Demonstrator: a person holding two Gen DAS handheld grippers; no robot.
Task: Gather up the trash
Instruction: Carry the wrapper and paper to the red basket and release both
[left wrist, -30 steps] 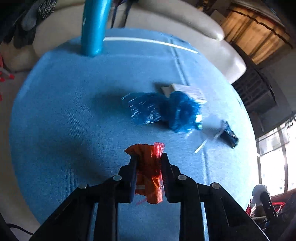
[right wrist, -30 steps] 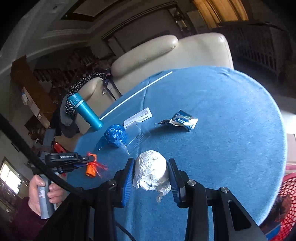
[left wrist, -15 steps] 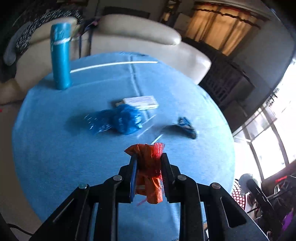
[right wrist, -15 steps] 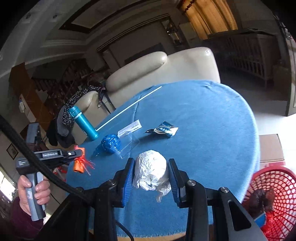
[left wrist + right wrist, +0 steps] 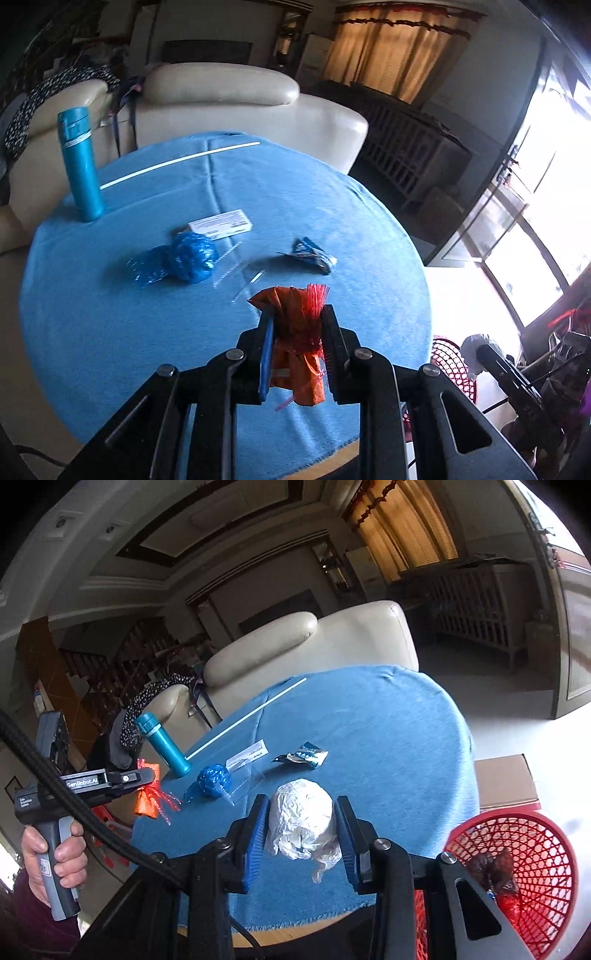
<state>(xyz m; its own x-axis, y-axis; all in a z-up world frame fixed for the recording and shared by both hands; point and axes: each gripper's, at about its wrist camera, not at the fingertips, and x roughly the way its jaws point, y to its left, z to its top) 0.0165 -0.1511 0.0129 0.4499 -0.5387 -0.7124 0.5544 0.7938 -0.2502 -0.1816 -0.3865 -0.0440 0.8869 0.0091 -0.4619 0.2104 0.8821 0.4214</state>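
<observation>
Both tongs were clamped on trash held clear above the desk [image 5: 388, 738], the left tongs [image 5: 295, 332] on an orange wrapper [image 5: 295, 354], the right tongs [image 5: 301, 830] on crumpled white plastic [image 5: 301, 819], presumably for the red basket [image 5: 535, 853] at four o'clock.

We're in a home's living room: a cream leather sofa [image 5: 314, 646] fills the middle of the frame behind a round table under a blue cloth [image 5: 388, 738]. Golden curtains [image 5: 402, 524] hang upper right, a coffered ceiling [image 5: 221, 528] runs across the top, and a wooden staircase [image 5: 107, 672] shows at left.
</observation>
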